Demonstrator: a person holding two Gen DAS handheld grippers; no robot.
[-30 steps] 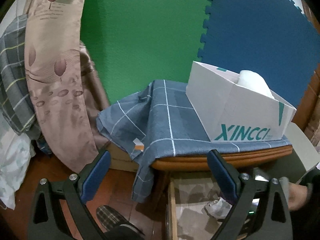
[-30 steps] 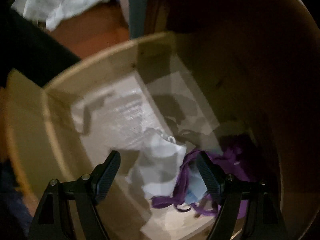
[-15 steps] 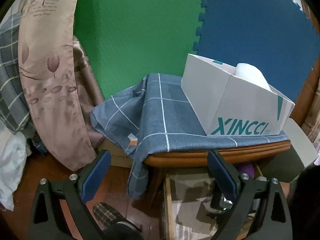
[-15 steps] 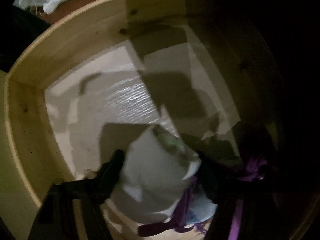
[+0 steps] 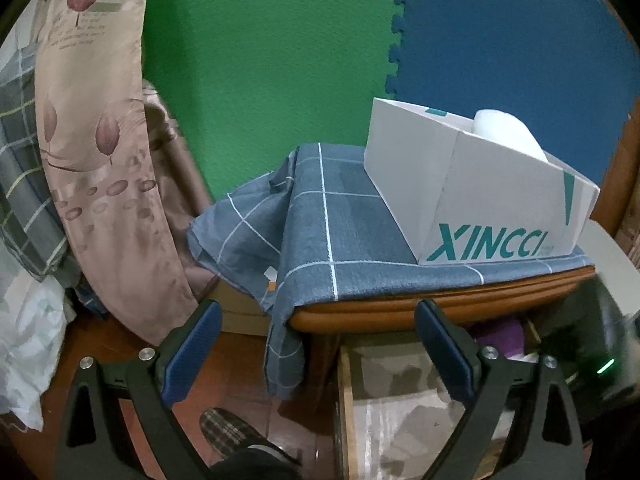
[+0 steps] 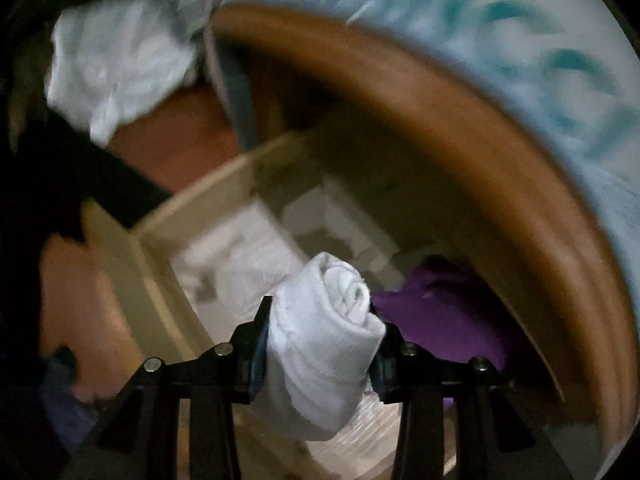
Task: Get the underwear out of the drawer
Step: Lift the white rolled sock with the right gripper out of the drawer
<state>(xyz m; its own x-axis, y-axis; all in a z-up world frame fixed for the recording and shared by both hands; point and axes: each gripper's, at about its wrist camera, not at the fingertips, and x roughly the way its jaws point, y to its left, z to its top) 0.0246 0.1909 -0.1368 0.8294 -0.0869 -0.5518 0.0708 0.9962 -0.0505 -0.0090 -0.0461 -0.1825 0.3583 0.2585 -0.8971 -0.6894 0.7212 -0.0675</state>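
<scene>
Nearest the open wooden drawer (image 6: 168,280), above its lined floor: right gripper (image 6: 320,344), fingers clamped on a rolled white underwear piece (image 6: 324,336), held clear of the drawer bottom. Just behind the roll, toward the drawer's back corner: purple garment (image 6: 440,320), lying loose. Over the drawer (image 5: 400,400): left gripper (image 5: 316,344), fingers spread wide, holding nothing. Above the drawer: nightstand top edge (image 5: 440,310), covered by a blue checked cloth (image 5: 340,220). On that cloth: white XINCCI box (image 5: 480,200). Left of the drawer: floral curtain (image 5: 100,140).
</scene>
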